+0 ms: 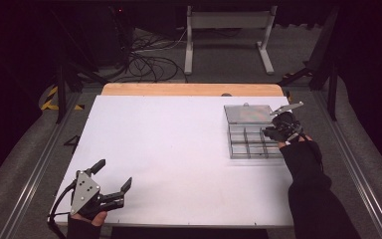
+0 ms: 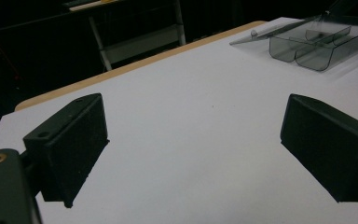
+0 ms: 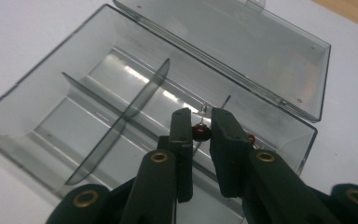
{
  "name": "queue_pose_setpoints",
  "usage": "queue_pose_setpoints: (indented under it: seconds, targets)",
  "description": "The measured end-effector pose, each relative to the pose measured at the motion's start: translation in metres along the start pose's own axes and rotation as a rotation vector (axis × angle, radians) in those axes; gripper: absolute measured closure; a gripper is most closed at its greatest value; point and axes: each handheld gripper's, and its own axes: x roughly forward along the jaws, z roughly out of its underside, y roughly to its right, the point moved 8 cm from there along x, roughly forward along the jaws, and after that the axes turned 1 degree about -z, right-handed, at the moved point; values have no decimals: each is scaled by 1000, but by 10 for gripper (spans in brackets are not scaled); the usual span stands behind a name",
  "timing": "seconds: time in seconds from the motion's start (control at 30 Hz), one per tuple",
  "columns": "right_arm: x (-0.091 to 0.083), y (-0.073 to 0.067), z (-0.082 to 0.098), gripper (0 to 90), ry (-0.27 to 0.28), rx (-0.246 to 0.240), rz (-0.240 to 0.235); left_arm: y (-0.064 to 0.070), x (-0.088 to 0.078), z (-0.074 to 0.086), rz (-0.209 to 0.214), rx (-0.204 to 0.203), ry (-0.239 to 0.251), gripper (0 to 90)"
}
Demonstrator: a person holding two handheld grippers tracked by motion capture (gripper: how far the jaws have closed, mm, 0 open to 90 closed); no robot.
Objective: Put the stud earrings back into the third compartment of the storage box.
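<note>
At the bottom of the right gripper view, the right gripper (image 3: 200, 130) has its fingers closed on a small dark red bead (image 3: 201, 133) with thin wire leads, held over the clear compartment box (image 3: 74, 88). A second red bit behind one finger is mostly hidden. In the high view, lower left, the left gripper (image 1: 113, 177) rests wide open and empty on the white counter (image 1: 179, 149).
</note>
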Motion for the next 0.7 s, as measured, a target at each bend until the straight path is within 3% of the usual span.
queue_pose_setpoints:
  seconds: [0.57, 0.7]
  targets:
    - [24, 17, 9, 789, -71, 25, 48, 0, 1, 1, 3, -6, -4, 79]
    - [25, 18, 10, 687, -76, 34, 43, 0, 1, 1, 4, -8, -3, 79]
